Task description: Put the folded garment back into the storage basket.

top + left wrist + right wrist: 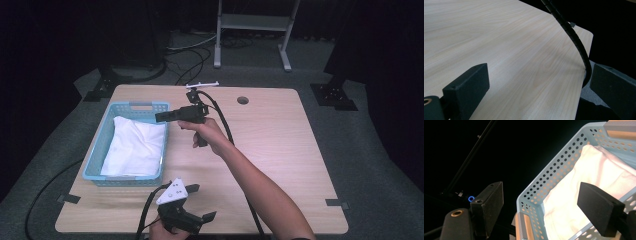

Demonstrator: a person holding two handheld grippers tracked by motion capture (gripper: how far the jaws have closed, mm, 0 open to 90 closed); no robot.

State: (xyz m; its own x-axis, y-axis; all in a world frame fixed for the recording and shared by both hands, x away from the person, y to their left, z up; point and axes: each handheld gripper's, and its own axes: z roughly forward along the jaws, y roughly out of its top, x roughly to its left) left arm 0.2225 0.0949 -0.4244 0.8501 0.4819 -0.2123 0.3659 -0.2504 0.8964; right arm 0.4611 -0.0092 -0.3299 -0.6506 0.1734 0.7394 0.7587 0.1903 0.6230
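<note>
A light blue perforated basket point(100, 145) stands on the left of the wooden table point(280, 150), with a folded white cloth point(136, 147) lying inside it. My right gripper point(161, 117) hangs just off the basket's far right corner and points left toward it. In the right gripper view its jaws point(541, 192) stand open with nothing between them, and the basket point(549, 177) and cloth point(584, 185) lie beyond. My left gripper point(201, 202) rests low at the table's near edge, open and empty point(539, 75), facing bare wood.
A black ribbed cable point(574, 40) runs from the right gripper across the table and over its near edge. A round hole point(243, 100) sits near the table's far edge. A metal stand point(252, 22) is on the floor behind.
</note>
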